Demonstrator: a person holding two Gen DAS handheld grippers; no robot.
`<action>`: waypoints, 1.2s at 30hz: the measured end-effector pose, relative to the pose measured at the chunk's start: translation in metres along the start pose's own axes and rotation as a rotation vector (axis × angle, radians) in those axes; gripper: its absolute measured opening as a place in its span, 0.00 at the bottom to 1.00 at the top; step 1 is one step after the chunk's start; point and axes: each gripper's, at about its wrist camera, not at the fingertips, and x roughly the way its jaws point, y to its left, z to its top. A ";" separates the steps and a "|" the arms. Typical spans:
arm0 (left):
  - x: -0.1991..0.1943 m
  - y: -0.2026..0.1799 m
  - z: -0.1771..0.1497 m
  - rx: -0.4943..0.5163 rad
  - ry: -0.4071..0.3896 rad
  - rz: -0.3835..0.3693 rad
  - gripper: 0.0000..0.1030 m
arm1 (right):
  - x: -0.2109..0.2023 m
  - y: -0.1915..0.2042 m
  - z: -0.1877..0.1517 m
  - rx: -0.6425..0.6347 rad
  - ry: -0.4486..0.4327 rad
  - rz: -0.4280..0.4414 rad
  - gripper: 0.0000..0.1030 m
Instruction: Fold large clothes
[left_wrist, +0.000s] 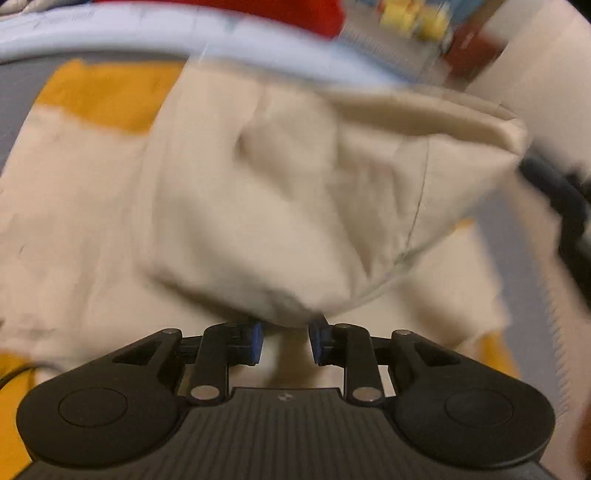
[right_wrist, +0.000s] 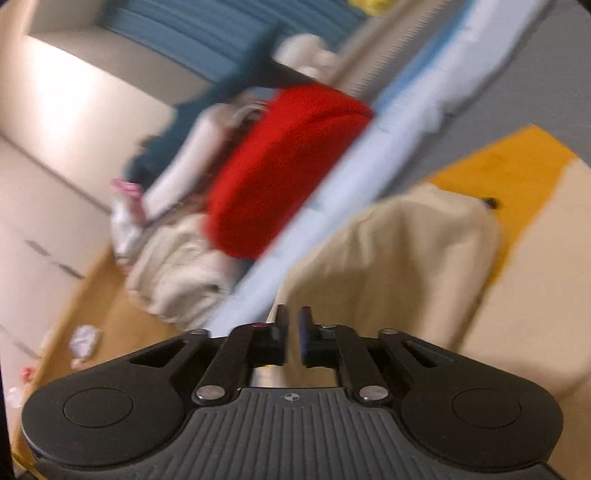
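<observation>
A large cream garment (left_wrist: 258, 192) with yellow panels lies on a grey surface and fills the left wrist view; both views are blurred. My left gripper (left_wrist: 286, 341) has its jaws partly closed on a hanging fold of the cream cloth, lifted above the rest. My right gripper (right_wrist: 292, 338) has its jaws nearly together, pinching an edge of the same cream garment (right_wrist: 399, 266), which rises from its fingertips. The right gripper's dark body (left_wrist: 561, 206) shows at the right edge of the left wrist view.
A pale blue-white band (right_wrist: 332, 199) edges the grey surface. Beyond it lie a red cushion or cloth (right_wrist: 280, 173), a heap of pale clothes (right_wrist: 177, 273), a blue slatted thing (right_wrist: 207, 33) and a wooden floor (right_wrist: 107, 306) with scraps of litter.
</observation>
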 end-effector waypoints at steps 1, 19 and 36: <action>0.000 0.002 -0.001 0.003 0.014 0.015 0.27 | 0.001 -0.002 0.000 0.020 -0.006 -0.014 0.46; -0.071 0.040 0.037 -0.165 -0.277 -0.336 0.50 | 0.027 -0.039 -0.019 0.104 0.092 -0.347 0.02; -0.035 -0.012 0.024 0.127 -0.173 0.076 0.43 | 0.022 -0.030 -0.027 -0.082 0.042 -0.710 0.40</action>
